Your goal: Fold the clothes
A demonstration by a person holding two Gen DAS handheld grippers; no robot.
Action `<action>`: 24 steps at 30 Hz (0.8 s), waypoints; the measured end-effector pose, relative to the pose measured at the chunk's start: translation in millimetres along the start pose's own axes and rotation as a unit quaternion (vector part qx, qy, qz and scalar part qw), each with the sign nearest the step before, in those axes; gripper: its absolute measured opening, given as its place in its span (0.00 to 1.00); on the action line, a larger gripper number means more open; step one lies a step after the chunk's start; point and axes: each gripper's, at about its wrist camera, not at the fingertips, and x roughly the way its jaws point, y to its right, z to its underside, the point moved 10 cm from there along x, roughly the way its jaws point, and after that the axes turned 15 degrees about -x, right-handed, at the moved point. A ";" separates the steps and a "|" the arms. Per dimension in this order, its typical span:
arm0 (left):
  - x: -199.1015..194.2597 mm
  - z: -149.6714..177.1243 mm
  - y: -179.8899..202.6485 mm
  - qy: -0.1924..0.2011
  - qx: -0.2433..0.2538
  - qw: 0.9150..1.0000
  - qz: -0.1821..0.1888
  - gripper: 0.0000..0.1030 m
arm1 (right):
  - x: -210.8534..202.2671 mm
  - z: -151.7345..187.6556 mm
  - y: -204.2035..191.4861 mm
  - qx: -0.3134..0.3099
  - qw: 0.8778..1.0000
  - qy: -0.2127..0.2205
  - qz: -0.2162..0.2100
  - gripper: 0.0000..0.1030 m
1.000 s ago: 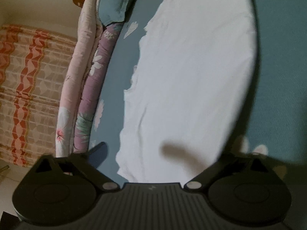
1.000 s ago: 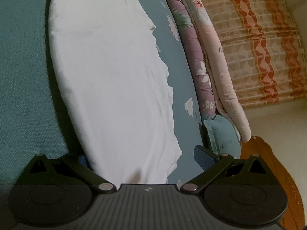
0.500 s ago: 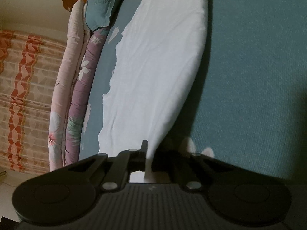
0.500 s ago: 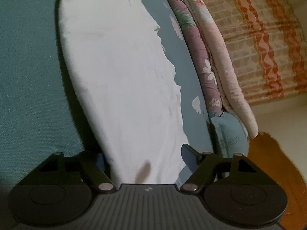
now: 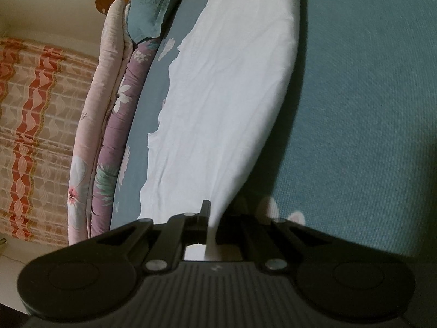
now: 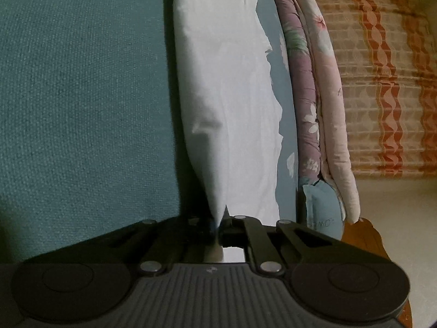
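Note:
A white garment [image 5: 226, 87] lies stretched out on a teal bed surface [image 5: 368, 95]. In the left wrist view its near edge runs down into my left gripper [image 5: 211, 218], which is shut on the white cloth. The same white garment [image 6: 226, 95] fills the middle of the right wrist view and narrows to a point at my right gripper [image 6: 218, 224]. Those jaws are closing, and the pinched edge of the cloth sits between them. The fingertips of both grippers are mostly hidden by the fabric and the gripper bodies.
A rolled floral quilt [image 5: 109, 136] and a teal pillow [image 5: 150, 11] line the bed's edge beside the garment. A patterned orange curtain [image 6: 382, 82] hangs beyond. A brown wooden bed frame [image 6: 363, 235] shows at the corner.
Both grippers went from wide open to closed on the garment's near edge, left first, then right. The right gripper dropped lower, and the cloth now rises into a ridge between the jaws.

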 end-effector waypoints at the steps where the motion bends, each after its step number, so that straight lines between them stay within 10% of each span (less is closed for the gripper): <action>1: -0.2 -0.1 -0.5 0.001 -0.001 1.000 0.001 0.00 | 0.0 -0.5 -0.1 -0.004 1.000 -0.002 0.000 0.10; 13: -1.5 1.2 -8.6 0.005 0.021 1.000 -0.002 0.15 | 6.8 7.5 6.2 -0.055 0.998 0.005 0.019 0.12; 24: 1.4 2.3 -2.0 0.003 0.032 0.999 -0.002 0.08 | 8.9 6.0 4.8 -0.065 0.997 0.018 0.028 0.11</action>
